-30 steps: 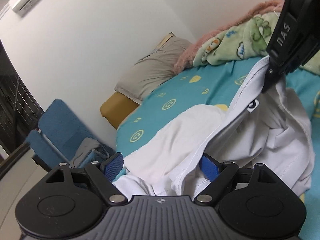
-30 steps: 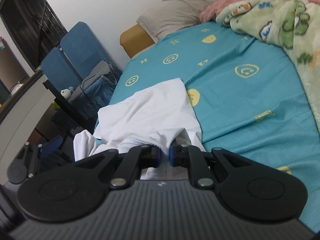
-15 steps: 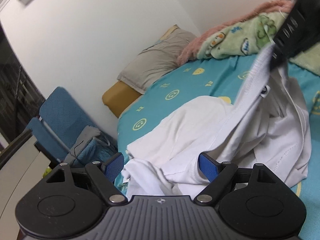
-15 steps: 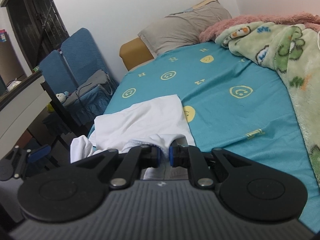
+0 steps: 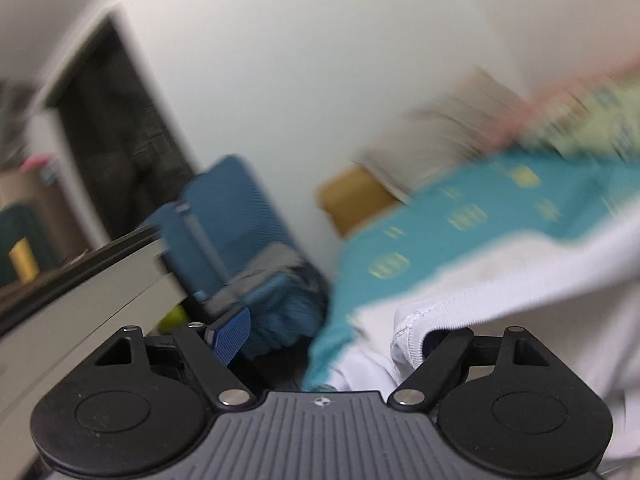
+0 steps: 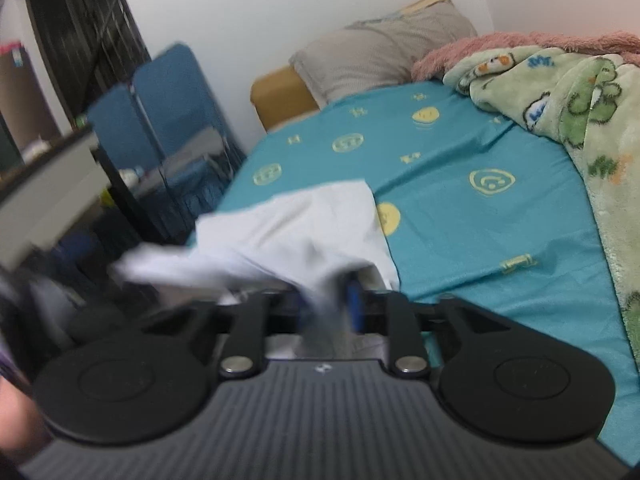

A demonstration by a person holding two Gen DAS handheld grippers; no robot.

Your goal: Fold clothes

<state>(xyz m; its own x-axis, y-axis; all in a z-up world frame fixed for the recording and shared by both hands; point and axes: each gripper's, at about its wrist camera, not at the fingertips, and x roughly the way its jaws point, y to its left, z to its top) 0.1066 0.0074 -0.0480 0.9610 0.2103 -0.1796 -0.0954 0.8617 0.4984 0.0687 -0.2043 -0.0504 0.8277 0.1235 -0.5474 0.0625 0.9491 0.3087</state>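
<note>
Jaws pinch crumpled white shirt (image 6: pixel 304 232) over teal bedsheet (image 6: pixel 460 216).

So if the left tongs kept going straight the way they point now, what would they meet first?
Probably the blue folding chair with clothing heaped on its seat, beside the bed. The left tongs stand open, white garment draped over the right finger only. The frame is motion-blurred, so depth is uncertain.

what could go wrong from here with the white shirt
The left gripper is open, with a hem of the white shirt draped over one finger; it may slip off. Only the right gripper pinches the shirt, so a hard pull could drag it off the bed edge.
</note>
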